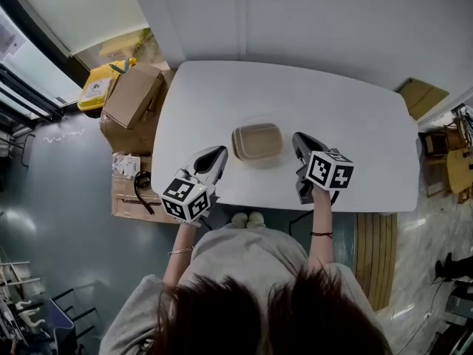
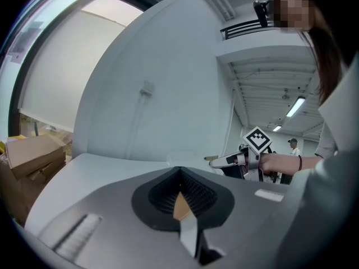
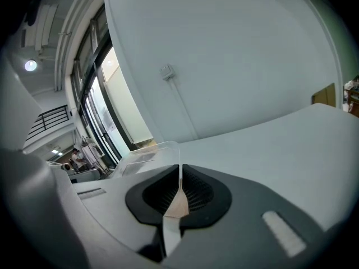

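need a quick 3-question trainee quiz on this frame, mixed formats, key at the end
1. True or false: the lidded container lies between the left gripper and the right gripper, touched by neither.
2. How do both grippers' jaws stand? A) together, nothing in them B) clamped on the container C) wide apart
3. Fill in: the container rests on a ___ table.

Key: 1 true; 2 A; 3 white.

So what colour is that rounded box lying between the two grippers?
The rounded lidded box is tan; the head view shows it best.
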Demonstrator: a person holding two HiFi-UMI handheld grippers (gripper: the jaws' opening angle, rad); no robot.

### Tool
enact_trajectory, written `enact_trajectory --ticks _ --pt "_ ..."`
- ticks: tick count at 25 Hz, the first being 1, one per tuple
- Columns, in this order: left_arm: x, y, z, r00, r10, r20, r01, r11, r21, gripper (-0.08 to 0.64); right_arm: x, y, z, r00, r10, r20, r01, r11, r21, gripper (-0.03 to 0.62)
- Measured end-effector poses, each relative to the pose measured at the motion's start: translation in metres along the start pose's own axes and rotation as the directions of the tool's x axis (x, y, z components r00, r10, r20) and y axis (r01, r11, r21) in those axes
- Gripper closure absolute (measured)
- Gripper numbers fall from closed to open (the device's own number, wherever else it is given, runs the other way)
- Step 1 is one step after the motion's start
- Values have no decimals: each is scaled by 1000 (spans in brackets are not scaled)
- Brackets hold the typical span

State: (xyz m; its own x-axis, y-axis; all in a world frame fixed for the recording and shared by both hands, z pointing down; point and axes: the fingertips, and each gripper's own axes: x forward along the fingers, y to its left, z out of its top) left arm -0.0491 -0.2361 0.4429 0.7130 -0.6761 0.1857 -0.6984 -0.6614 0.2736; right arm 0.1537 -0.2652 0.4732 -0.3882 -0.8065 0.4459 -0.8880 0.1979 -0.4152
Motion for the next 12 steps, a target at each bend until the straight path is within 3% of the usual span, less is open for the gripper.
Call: enact_trajectory --ticks 12 --pt "-12 -8 40 997 -7 81 2 998 58 569 -14 21 31 997 37 74 -33 998 -55 560"
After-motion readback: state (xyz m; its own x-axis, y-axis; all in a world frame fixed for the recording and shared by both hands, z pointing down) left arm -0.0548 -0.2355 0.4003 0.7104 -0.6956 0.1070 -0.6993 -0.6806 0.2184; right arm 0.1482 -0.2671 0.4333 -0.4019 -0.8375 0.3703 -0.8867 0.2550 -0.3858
